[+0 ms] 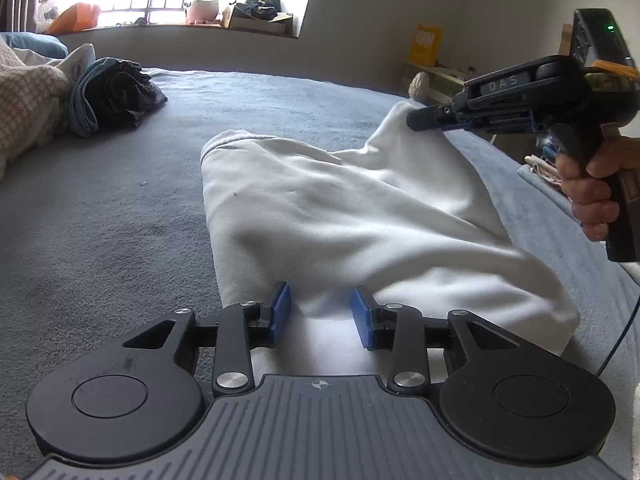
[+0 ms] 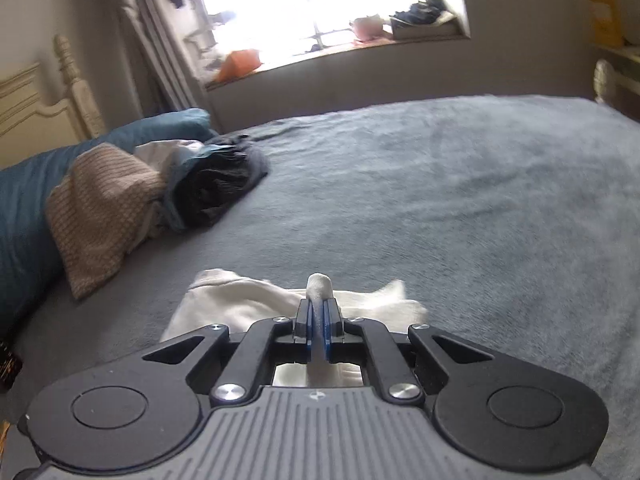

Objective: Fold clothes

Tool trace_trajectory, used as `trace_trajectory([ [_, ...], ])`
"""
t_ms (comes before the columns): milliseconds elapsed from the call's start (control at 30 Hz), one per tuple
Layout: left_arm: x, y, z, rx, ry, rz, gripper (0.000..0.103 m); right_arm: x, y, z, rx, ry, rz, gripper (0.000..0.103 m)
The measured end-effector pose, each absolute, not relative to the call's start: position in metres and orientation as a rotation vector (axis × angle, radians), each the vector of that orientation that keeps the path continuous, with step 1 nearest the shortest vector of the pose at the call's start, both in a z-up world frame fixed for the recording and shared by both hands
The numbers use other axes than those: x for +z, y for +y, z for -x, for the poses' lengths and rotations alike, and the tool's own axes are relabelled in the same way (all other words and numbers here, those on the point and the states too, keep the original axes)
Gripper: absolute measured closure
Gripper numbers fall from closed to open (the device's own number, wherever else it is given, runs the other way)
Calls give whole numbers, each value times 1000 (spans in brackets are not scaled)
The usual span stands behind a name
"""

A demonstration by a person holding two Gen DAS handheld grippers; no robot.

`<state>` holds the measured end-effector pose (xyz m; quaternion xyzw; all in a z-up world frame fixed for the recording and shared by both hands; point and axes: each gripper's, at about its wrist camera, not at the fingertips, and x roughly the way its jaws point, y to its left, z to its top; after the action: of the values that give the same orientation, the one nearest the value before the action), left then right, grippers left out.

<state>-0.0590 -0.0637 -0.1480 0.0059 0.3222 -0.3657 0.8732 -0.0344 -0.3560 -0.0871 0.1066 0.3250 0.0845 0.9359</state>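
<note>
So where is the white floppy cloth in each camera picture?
Left wrist view: the white fabric garment fills the middle, on the grey bed cover, one corner lifted at upper right.
Right wrist view: low centre, a fold pinched in the right gripper.
Shared landmark: the dark bundled clothes.

The only readable text is the raised lettering "DAS" on the dark body of the right hand-held gripper [image 1: 418, 122], seen from the left wrist view at the right side, on a grey block [image 1: 503, 84] on its upper part. A yellow box [image 1: 428, 44] by the far wall carries dark print, too small and blurred to read. A small crosshair mark [image 1: 322, 384] sits centred on the near edge of the grey ribbed housing of the left hand-held gripper [image 1: 322, 312]; the same mark [image 2: 316, 395] shows on the right one's housing.
</note>
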Motion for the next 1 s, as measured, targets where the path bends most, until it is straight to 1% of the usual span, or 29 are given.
trace_trajectory([
  [67,-148,-64,59,-762,672,-13,68,-84,-334,43,289,647,-158,97],
  [167,-148,-65,59,-761,670,-18,68,-97,-310,43,401,756,-100,91],
  [233,-148,-65,60,-759,672,-17,67,-101,-306,43,418,807,-103,74],
  [300,-148,-65,59,-758,672,-17,67,-95,-322,47,443,758,-212,66],
  [367,-148,-66,59,-757,672,-17,67,-88,-353,50,500,673,-420,55],
  [400,-148,-66,59,-756,672,-17,67,-86,-371,50,495,626,-512,51],
  [433,-148,-66,59,-755,673,-17,67,-85,-388,48,430,598,-560,51],
  [500,-148,-66,59,-754,675,-15,67,-87,-418,40,269,591,-613,51],
  [600,-148,-66,59,-755,674,-15,67,-105,-449,21,33,715,-599,52],
  [633,-148,-66,59,-755,673,-17,67,-113,-454,16,13,754,-606,53],
  [767,-148,-66,59,-756,671,-22,67,-130,-451,3,38,815,-613,54],
  [800,-148,-66,59,-756,672,-22,67,-132,-447,1,39,823,-589,56],
  [867,-148,-66,59,-757,671,-23,67,-135,-440,-3,39,834,-538,70],
  [900,-148,-66,59,-758,670,-24,67,-136,-436,-5,37,839,-513,86],
  [1000,-149,-66,60,-759,667,-25,67,-134,-430,-5,49,811,-458,95],
])
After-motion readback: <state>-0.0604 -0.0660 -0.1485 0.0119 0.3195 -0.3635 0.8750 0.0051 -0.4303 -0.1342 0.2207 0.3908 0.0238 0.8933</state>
